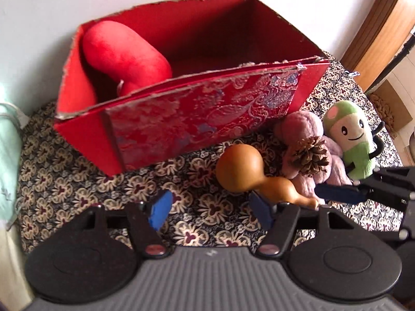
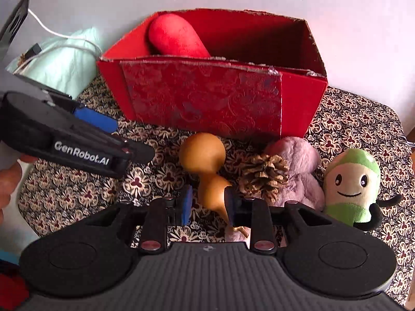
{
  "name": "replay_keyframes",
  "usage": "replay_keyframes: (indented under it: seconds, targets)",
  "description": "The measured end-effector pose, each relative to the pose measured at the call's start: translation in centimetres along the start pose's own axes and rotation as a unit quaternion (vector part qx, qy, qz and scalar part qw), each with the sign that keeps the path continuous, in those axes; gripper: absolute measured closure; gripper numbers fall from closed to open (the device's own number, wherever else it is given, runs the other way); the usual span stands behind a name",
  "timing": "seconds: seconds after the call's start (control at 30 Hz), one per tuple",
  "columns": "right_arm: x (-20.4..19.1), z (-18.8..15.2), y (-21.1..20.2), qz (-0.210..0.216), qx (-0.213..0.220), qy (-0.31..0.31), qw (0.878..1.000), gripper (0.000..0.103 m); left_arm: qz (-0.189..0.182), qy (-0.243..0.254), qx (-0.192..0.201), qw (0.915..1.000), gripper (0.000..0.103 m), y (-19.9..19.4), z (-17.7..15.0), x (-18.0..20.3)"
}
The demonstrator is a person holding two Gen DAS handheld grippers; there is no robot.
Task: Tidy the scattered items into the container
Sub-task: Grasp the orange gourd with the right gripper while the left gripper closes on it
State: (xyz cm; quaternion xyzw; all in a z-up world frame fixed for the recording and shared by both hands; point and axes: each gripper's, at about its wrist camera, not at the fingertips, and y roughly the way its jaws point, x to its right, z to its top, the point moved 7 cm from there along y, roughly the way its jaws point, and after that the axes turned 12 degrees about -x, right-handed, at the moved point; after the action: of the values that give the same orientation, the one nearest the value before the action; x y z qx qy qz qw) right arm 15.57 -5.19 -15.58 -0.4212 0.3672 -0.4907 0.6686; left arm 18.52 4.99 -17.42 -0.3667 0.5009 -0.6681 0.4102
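A red box (image 1: 181, 121) (image 2: 207, 103) stands at the back of the patterned cloth with a red plush (image 1: 124, 54) (image 2: 176, 36) inside. In front lie a brown gourd (image 1: 241, 168) (image 2: 205, 158), a pine cone (image 1: 310, 155) (image 2: 264, 176), a purple plush (image 1: 306, 127) (image 2: 298, 160) and a green smiling plush (image 1: 352, 134) (image 2: 352, 181). My left gripper (image 1: 210, 207) is open and empty, left of the gourd. My right gripper (image 2: 208, 203) is open, its fingers either side of the gourd's small lobe; it also shows in the left wrist view (image 1: 337, 193).
A pale green cloth bag (image 2: 62, 62) (image 1: 7, 155) with a white cord lies left of the box. The white wall runs behind the box. A wooden door frame (image 1: 373, 26) stands at the right. The left gripper's body (image 2: 64, 140) reaches in from the left.
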Motion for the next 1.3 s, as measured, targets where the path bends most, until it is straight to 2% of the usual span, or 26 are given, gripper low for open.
replay_keyframes:
  seconds: [0.1,0.23,0.37,0.67,0.73,0.83,0.97,1.07,1.2,1.23,1.3]
  targets:
    - [0.6,-0.8,0.8,-0.007,-0.006,-0.006,1.0,0.07,-0.007,-0.028,-0.013,0.9995,0.02,1.4,0.9,0.2]
    - [1.0,-0.8,1.9,0.0,-0.009,-0.023,1.0,0.068,0.011,-0.061,-0.03,0.9976,0.017,3.4,1.9,-0.1]
    - [1.1,-0.5,3.4,-0.012,-0.006,-0.05,0.999,0.061,0.036,-0.066,-0.036,0.9965,0.012,4.7,2.5,0.5]
    - [0.9,-0.6,5.8,0.004,-0.011,-0.092,0.996,0.061,0.075,-0.059,-0.031,0.995,0.01,5.7,3.4,2.3]
    - [1.1,-0.5,6.1,0.011,-0.012,-0.086,0.996,0.064,0.081,-0.057,-0.032,0.9945,0.011,5.9,3.5,2.5]
    - [1.5,-0.3,6.5,0.019,-0.018,-0.077,0.997,0.07,0.075,-0.053,-0.034,0.9952,0.019,6.1,3.5,2.9]
    - [1.7,-0.1,6.4,0.037,-0.019,-0.072,0.997,0.085,0.056,-0.045,-0.031,0.9969,0.041,5.8,3.3,3.6]
    - [1.7,0.1,6.1,0.044,-0.016,-0.068,0.997,0.086,0.047,-0.044,-0.03,0.9974,0.042,5.6,3.0,3.7]
    - [1.9,0.1,6.0,0.051,-0.016,-0.061,0.997,0.086,0.004,-0.064,-0.037,0.9973,0.047,4.5,2.9,2.7]
    - [1.9,0.1,5.9,0.053,-0.016,-0.06,0.997,0.086,-0.002,-0.067,-0.032,0.9972,0.046,4.0,2.7,2.4]
    - [2.1,0.1,5.9,0.055,-0.013,-0.053,0.997,0.086,0.005,-0.07,-0.026,0.9972,0.036,3.4,2.5,1.9]
